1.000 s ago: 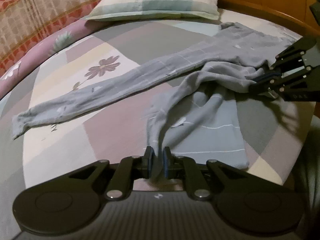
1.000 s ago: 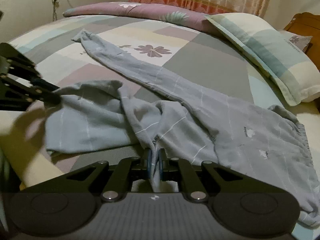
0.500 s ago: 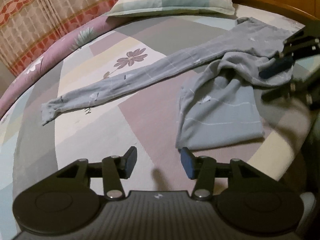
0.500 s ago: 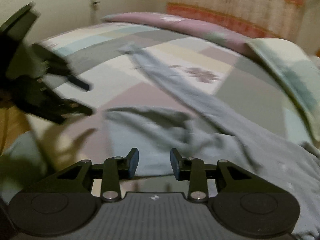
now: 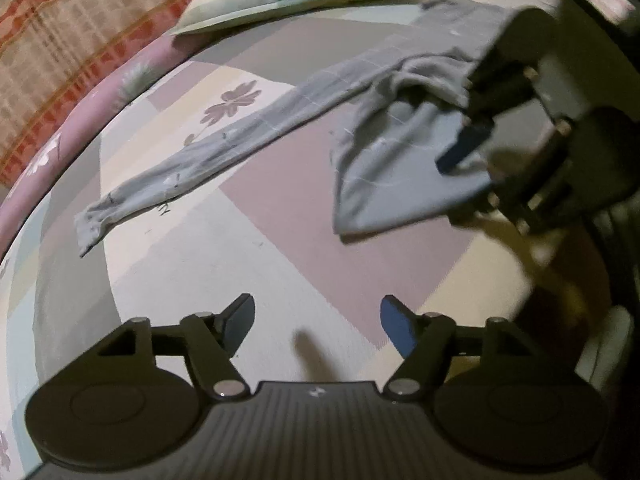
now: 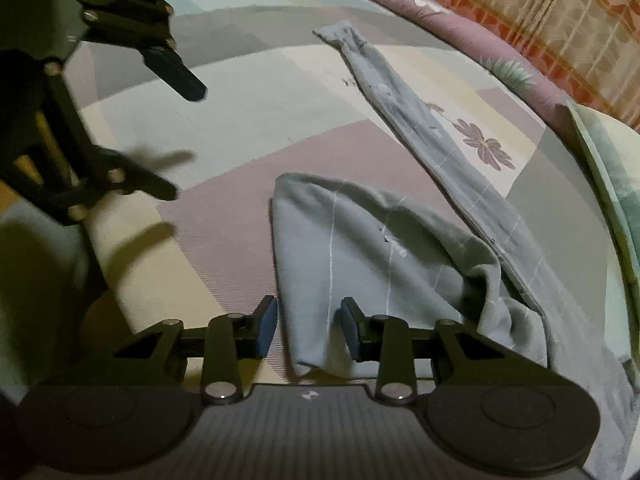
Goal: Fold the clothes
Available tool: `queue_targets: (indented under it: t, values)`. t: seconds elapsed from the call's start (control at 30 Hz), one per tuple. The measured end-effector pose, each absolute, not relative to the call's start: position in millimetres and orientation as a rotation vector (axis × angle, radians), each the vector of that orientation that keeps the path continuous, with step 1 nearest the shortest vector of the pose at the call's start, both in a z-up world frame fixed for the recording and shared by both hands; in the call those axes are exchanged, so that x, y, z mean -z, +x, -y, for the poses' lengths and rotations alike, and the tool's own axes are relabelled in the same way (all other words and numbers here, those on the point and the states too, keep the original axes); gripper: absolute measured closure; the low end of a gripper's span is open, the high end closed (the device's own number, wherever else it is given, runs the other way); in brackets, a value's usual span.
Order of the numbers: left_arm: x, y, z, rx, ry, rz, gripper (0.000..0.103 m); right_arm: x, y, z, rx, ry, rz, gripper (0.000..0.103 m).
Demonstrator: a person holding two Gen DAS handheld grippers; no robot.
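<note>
While the right gripper (image 6: 308,328) closes around the folded end of the grey trousers (image 6: 360,248), low centre frame, it should catch every layer; the left gripper (image 5: 316,322) spreads wider, empty.

Dim, warm light; blurred fisheye edges

No readable text, label, brand or number anywhere.

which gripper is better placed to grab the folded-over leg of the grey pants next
Right. The right hand-held gripper already straddles the folded leg's edge of the grey pants, its jaws closing with cloth between them. The left hand-held gripper is opening over bare bedsheet, nothing between its jaws.
</note>
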State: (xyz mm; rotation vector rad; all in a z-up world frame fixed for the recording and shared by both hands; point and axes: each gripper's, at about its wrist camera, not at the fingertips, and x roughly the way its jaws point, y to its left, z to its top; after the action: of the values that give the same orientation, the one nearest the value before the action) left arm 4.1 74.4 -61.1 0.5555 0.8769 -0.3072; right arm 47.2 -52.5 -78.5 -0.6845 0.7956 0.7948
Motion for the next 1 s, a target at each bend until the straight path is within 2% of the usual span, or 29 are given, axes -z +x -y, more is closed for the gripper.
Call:
queue_targets:
  t: [0.03, 0.1, 0.47, 0.67, 0.73, 0.8, 1.0]
  values:
    - [61, 2, -76, 0.315, 0.561, -0.875, 0.031, 78, 49, 51, -0.791, -0.684, -0.808, 0.092]
    - [59, -2, -79, 0.327, 0.563, -0.868, 0.03, 76, 52, 47, -0.783, -0.68, -0.829, 0.097]
    - [54, -21, -107, 0.348, 0.588, -0.851, 0.028, 25, 80, 15, -0.893, -0.44, -0.843, 0.098]
    - [54, -30, -128, 0.326, 0.569, -0.855, 0.028, 12, 91, -24, -0.969, -0.401, -0.858, 0.098]
    - [54, -32, -135, 0.314, 0.555, -0.858, 0.028, 7, 91, -35, -1.001, -0.39, -0.861, 0.103]
    - [54, -34, -141, 0.301, 0.54, -0.862, 0.028, 1, 92, -45, -1.046, -0.357, -0.867, 0.102]
    - [56, -40, -154, 0.268, 0.518, -0.871, 0.028, -4, 87, -70, -1.034, -0.431, -0.813, 0.102]
